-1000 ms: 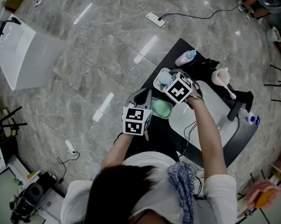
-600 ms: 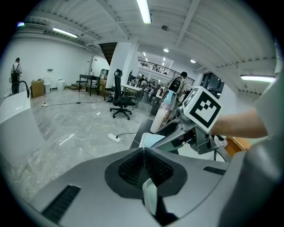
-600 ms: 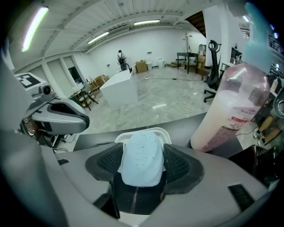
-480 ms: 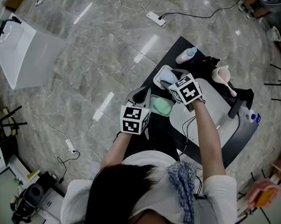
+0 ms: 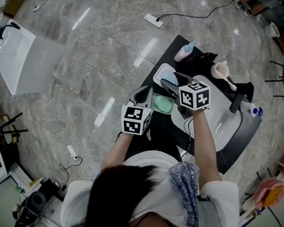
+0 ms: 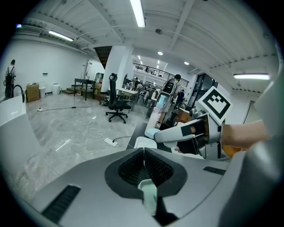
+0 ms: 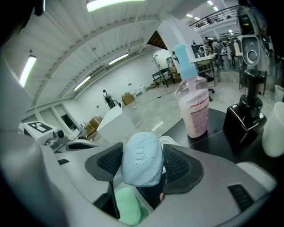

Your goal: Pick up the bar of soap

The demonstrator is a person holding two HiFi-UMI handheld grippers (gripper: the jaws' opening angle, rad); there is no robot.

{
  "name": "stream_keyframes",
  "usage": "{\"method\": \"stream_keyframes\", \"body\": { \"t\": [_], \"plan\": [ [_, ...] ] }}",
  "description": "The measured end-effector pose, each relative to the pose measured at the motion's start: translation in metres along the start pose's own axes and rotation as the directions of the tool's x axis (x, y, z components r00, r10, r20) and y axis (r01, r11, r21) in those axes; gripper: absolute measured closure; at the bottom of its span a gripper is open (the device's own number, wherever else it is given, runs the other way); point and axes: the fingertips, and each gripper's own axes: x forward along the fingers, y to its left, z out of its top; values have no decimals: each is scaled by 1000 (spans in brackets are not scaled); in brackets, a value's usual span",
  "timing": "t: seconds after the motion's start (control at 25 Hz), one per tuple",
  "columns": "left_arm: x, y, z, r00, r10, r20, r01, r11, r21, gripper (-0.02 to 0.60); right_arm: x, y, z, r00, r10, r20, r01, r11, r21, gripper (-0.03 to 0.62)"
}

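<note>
**Two grippers over the table, soap in the right**

Black table below. Right gripper: fingers pinching pale blue bar of soap, held above the table. Left gripper: fingers pressed together, just beside green dish.

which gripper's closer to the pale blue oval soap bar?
Right. Right gripper is clamped on the pale blue oval soap bar; the left gripper, jaws shut, sits apart at its lower left in head view.
</note>
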Motion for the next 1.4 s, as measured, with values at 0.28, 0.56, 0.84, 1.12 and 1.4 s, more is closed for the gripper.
{"method": "stream_keyframes", "body": {
  "t": [0.28,0.56,0.84,1.12,1.4],
  "plan": [
    [-5,-20,-1,998,-66,1,66,996,51,568,-42,18,11,988,-61,139,62,998,-2,306],
    [-6,-62,1,978,-208,-8,207,968,142,568,-100,27,5,946,-209,247,216,976,-1,306],
    [-9,-121,-7,927,-371,-59,373,893,250,568,-167,23,-27,867,-385,317,377,922,89,306],
    [-20,-176,-26,858,-496,-132,511,799,318,568,-225,27,-72,767,-540,347,495,841,218,306],
    [-28,-226,-46,790,-581,-195,609,710,354,568,-270,25,-125,681,-654,331,564,756,332,306]
  ]
}}
